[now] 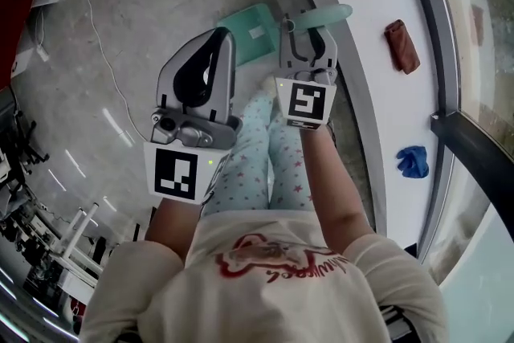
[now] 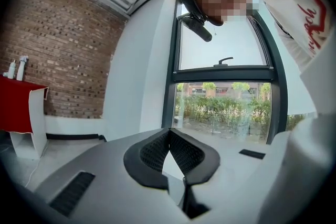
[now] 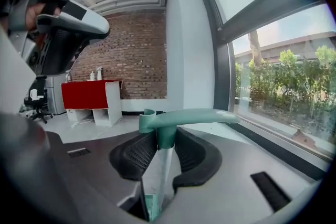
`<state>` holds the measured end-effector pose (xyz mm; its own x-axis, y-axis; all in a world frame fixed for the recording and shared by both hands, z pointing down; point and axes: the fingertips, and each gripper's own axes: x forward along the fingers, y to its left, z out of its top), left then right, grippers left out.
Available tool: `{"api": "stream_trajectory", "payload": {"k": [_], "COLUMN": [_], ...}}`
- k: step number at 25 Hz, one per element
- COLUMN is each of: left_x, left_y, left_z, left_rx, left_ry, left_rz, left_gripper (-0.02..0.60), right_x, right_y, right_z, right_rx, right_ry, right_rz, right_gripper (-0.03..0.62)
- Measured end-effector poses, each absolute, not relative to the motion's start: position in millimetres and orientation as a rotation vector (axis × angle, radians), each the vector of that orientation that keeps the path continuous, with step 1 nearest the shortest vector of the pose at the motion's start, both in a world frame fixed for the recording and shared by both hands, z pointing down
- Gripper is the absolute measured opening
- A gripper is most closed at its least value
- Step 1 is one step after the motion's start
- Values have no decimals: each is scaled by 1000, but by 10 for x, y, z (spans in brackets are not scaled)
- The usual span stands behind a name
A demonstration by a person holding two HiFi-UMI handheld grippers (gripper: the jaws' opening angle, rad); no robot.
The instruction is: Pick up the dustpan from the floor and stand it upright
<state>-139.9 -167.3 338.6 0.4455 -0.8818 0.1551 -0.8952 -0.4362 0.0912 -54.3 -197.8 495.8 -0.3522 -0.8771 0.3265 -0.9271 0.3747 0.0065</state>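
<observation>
The right claw [image 1: 307, 44] is closed on the stem of the dustpan [image 1: 250, 34], just under the cross handle [image 1: 325, 14]. In the right gripper view the stem [image 3: 161, 160] passes between the pads [image 3: 134, 157], and the handle sits directly above the jaw tips. The left claw [image 1: 218, 34] is closed with its tips together and holds nothing. It sits just beside the pan.

The dustpan is at the window side of the floor [image 1: 152, 4], near the white ledge [image 1: 369, 44]. Its long axis runs from the handle at the right claw down to the pan, which lies lower and toward the left claw. Whether the pan rests on the floor cannot be told. Standing the dustpan upright likely requires bringing the pan end squarely under the grip.
</observation>
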Motion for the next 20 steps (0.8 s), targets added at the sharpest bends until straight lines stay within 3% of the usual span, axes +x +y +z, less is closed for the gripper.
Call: {"api": "stream_trajectory", "payload": {"k": [15, 20], "left_x": [-1505, -1477], "left_y": [-1583, -1634], "left_z": [3547, 3526], "left_rx": [2477, 2486], "left_ry": [-1580, -1558], "left_rz": [128, 137], "left_gripper": [20, 20], "right_x": [-777, -755], "right_y": [-1883, -1853], "right_z": [4965, 4957], "right_rx": [1540, 1537], "right_ry": [-2488, -2490], "right_rz": [382, 425], "right_gripper": [112, 138]}}
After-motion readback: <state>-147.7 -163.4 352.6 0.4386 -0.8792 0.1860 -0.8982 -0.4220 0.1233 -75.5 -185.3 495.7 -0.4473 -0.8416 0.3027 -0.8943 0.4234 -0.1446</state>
